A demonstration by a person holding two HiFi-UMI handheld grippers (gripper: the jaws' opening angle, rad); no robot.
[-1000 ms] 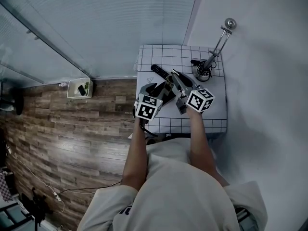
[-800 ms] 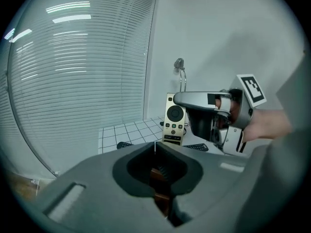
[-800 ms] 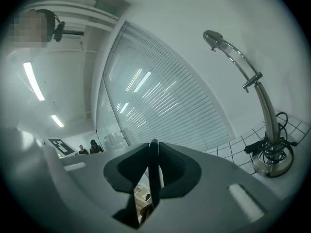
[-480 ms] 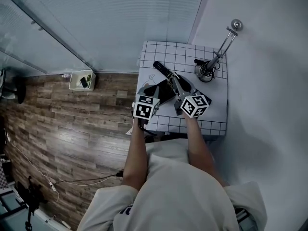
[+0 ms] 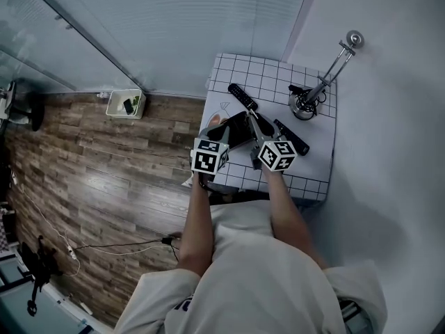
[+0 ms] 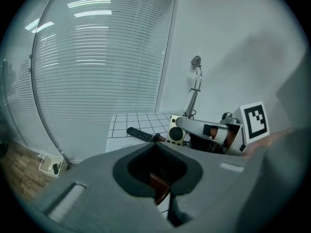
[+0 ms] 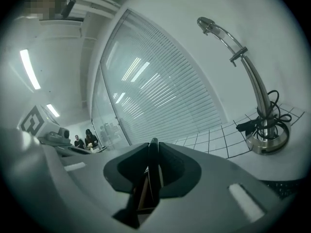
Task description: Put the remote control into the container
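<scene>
A black remote control (image 5: pixel 240 97) lies on the checked tablecloth (image 5: pixel 264 78); it also shows in the left gripper view (image 6: pixel 141 134). A second black remote (image 5: pixel 292 137) lies to the right. The black container (image 5: pixel 233 131) sits between both grippers. My left gripper (image 5: pixel 220 128) is at its left side with the jaws shut (image 6: pixel 158 147); I cannot tell whether they pinch anything. My right gripper (image 5: pixel 252 119) reaches over the container's right side and is shut on a thin black edge (image 7: pixel 152 165), seemingly the container's wall.
A chrome stand with a round base and cables (image 5: pixel 304 107) occupies the table's far right corner, also seen in the right gripper view (image 7: pixel 265 139). A small white box (image 5: pixel 125 104) sits on the wooden floor at the left. Blinds run behind the table.
The head camera has shifted, so the table now sits higher and further right in view. Both grippers stay at the container, slightly nearer the table's front edge.
</scene>
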